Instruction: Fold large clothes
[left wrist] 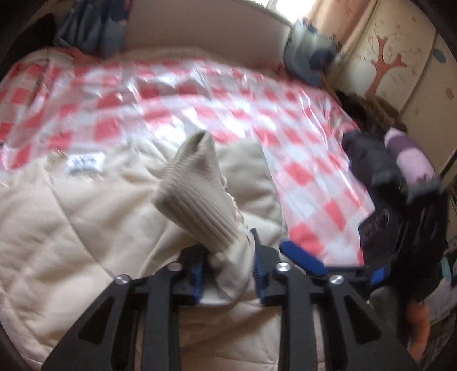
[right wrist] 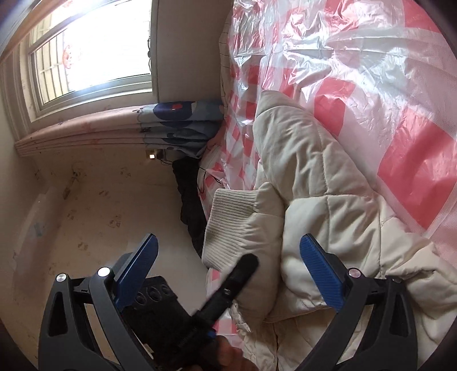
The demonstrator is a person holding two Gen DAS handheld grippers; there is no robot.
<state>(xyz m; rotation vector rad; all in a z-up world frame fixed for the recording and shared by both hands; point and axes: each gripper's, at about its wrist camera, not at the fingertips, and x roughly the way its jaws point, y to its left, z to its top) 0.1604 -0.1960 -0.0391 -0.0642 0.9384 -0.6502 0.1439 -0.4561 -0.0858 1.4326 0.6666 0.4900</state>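
Observation:
A cream quilted jacket [left wrist: 85, 217] lies on a bed under a red-and-white checked plastic sheet [left wrist: 200, 94]. My left gripper [left wrist: 228, 268] is shut on the jacket's sleeve, whose ribbed cuff [left wrist: 197, 188] sticks up beyond the fingers. In the right wrist view the jacket [right wrist: 328, 199] lies ahead with its ribbed cuff [right wrist: 228, 225] toward the bed edge. My right gripper [right wrist: 228, 271] is open, its blue pads wide apart; the left gripper's black finger [right wrist: 234, 285] reaches in between them. The right gripper also shows in the left wrist view [left wrist: 328, 262].
A blue patterned pillow [left wrist: 311, 51] sits at the bed's far right corner, blue clothes [left wrist: 94, 25] at the far left. Dark and purple garments [left wrist: 400, 165] pile at the right. The window [right wrist: 94, 45], folded blue bedding [right wrist: 182, 125] and floor [right wrist: 85, 205] lie left of the bed.

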